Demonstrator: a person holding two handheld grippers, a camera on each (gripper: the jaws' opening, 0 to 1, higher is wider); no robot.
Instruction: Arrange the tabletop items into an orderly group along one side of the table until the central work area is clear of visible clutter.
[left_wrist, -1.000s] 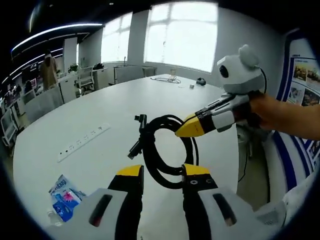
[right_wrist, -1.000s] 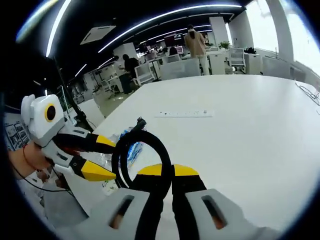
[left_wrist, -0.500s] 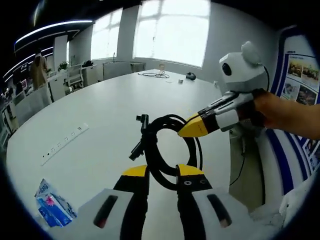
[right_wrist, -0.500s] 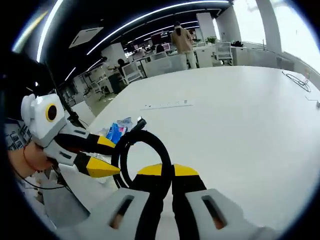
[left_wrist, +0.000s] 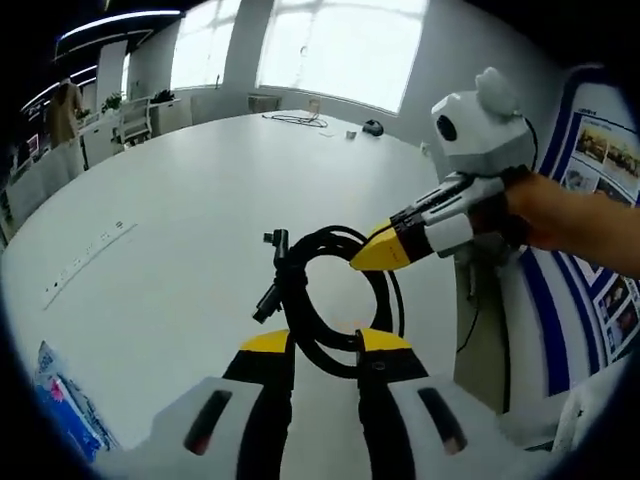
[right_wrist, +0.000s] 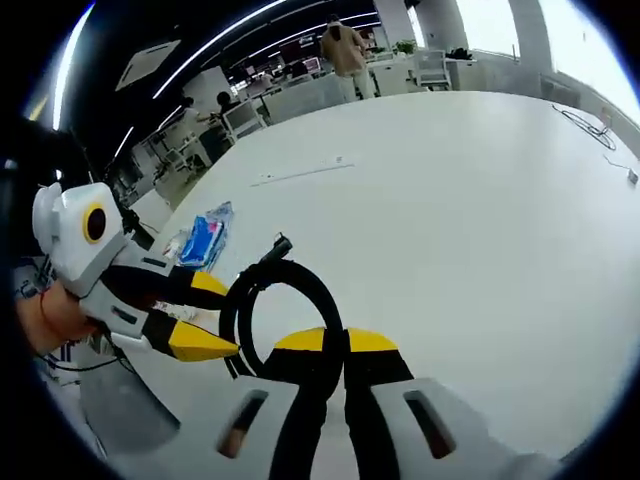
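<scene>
The coiled black cable (left_wrist: 335, 300) hangs above the round white table (left_wrist: 180, 250) near its edge, with the left gripper (left_wrist: 324, 343) at the coil's near side and the right gripper (left_wrist: 375, 250) at its far right side. A long white power strip (right_wrist: 303, 171) lies flat further in on the table. A blue plastic packet (right_wrist: 201, 239) lies at the table's edge, between the strip and the left gripper (right_wrist: 195, 315).

1. Coiled black cable (left_wrist: 330, 300): one.
2. White power strip (right_wrist: 300, 172): one, lying on the table.
3. Blue snack packet (right_wrist: 203, 238): one, possibly with clear wrapping beside it; count uncertain.
4. Loose cable (left_wrist: 298, 120) at table's far end: one, with two small dark items near it.
5. White table (right_wrist: 470, 210): one.
</scene>
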